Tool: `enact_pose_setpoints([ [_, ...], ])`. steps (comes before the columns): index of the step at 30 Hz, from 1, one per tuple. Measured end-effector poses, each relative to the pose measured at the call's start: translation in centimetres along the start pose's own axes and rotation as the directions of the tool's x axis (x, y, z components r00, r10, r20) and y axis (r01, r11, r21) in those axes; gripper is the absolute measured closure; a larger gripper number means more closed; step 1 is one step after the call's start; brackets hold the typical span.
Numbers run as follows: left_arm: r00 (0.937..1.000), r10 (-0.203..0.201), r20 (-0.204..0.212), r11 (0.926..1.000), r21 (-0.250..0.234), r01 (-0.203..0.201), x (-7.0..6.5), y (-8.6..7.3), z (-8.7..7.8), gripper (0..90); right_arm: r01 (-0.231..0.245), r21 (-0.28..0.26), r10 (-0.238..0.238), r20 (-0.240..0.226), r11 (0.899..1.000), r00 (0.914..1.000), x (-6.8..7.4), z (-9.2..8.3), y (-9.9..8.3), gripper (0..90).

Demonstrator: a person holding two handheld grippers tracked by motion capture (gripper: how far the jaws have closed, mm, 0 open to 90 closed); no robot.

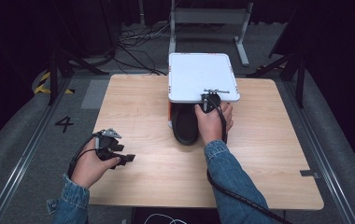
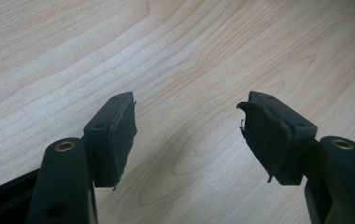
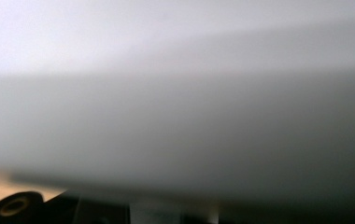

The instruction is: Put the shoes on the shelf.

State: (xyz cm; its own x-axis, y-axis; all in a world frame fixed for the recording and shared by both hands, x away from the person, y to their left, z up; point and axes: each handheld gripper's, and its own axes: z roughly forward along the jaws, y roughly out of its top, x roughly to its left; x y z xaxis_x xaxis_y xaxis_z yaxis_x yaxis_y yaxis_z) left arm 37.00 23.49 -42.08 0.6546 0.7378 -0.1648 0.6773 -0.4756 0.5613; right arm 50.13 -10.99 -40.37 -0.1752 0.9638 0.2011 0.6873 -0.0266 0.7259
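With the right gripper (image 1: 210,99) at the white lid's (image 1: 199,74) near edge above the black tub (image 1: 186,126), its spread hidden from us, we judged a slow, level lift wisest, while the left gripper (image 1: 128,158) waited wide, well off.

A white box (image 1: 199,74) with orange corner trim sat at the far middle of the worktop (image 1: 133,121), its flat lid raised above a dark, open front.
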Motion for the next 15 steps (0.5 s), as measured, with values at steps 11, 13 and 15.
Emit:
enact_pose_setpoints([
  [11, 0.9995, 0.031, 0.008, 0.9995, 0.010, -0.031, -0.8, 1.2, 1.1, 35.2, 0.057, -0.080, -0.060, -0.040, 0.995, 0.9974, -3.0, -4.3, -0.6, 47.4],
  [13, 0.9992, 0.040, 0.007, 0.9991, 0.015, -0.040, -1.1, 1.5, 1.2, 35.2, 0.074, -0.083, -0.078, -0.045, 0.994, 0.9960, -3.6, -5.2, -0.9, 47.6],
  [15, 0.9983, 0.059, 0.004, 0.9982, 0.010, -0.059, -1.5, 2.0, 1.5, 35.4, 0.089, -0.086, -0.094, -0.052, 0.992, 0.9942, -4.2, -6.2, -1.4, 48.5],
])
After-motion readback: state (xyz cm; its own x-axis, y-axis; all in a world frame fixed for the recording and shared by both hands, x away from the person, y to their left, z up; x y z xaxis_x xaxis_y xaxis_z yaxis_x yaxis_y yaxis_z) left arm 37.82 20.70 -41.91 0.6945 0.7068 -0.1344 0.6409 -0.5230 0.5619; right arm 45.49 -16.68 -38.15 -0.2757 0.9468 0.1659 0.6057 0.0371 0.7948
